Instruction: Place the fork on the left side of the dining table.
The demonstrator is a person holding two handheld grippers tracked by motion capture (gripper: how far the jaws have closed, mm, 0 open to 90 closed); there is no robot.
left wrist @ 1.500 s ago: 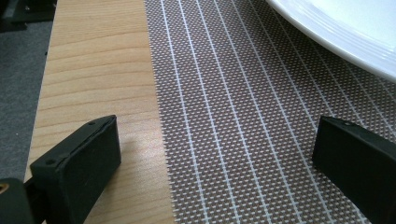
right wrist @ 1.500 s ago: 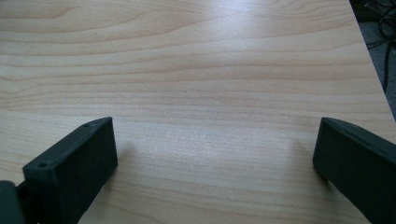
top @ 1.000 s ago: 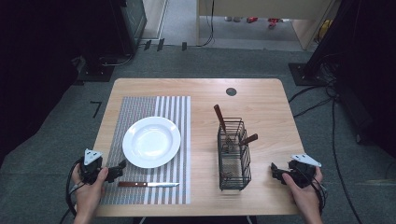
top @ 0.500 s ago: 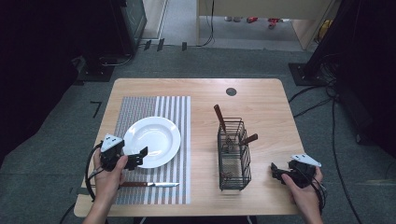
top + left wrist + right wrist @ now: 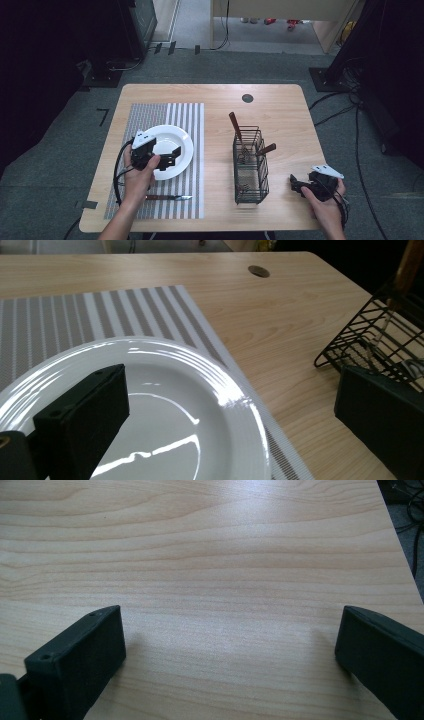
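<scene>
A white plate point(image 5: 172, 145) point(image 5: 165, 410) lies on a grey striped placemat point(image 5: 170, 115) at the table's left. My left gripper point(image 5: 174, 152) point(image 5: 225, 410) hovers over the plate, jaws wide apart and empty. A knife with a brown handle point(image 5: 167, 197) lies on the mat near the front edge. A black wire caddy point(image 5: 250, 165) point(image 5: 380, 340) holds brown-handled cutlery at the middle right. My right gripper point(image 5: 296, 184) point(image 5: 225, 655) rests open near the front right corner, over bare wood.
The wooden table point(image 5: 280, 107) point(image 5: 210, 555) has a round cable hole point(image 5: 247, 98) point(image 5: 259, 271) at the back. Cables run over the floor at the right point(image 5: 350, 130). Dark equipment stands beyond the far left edge.
My left gripper has moved from the front left corner forward and rightward over the plate. The right gripper has stayed put.
</scene>
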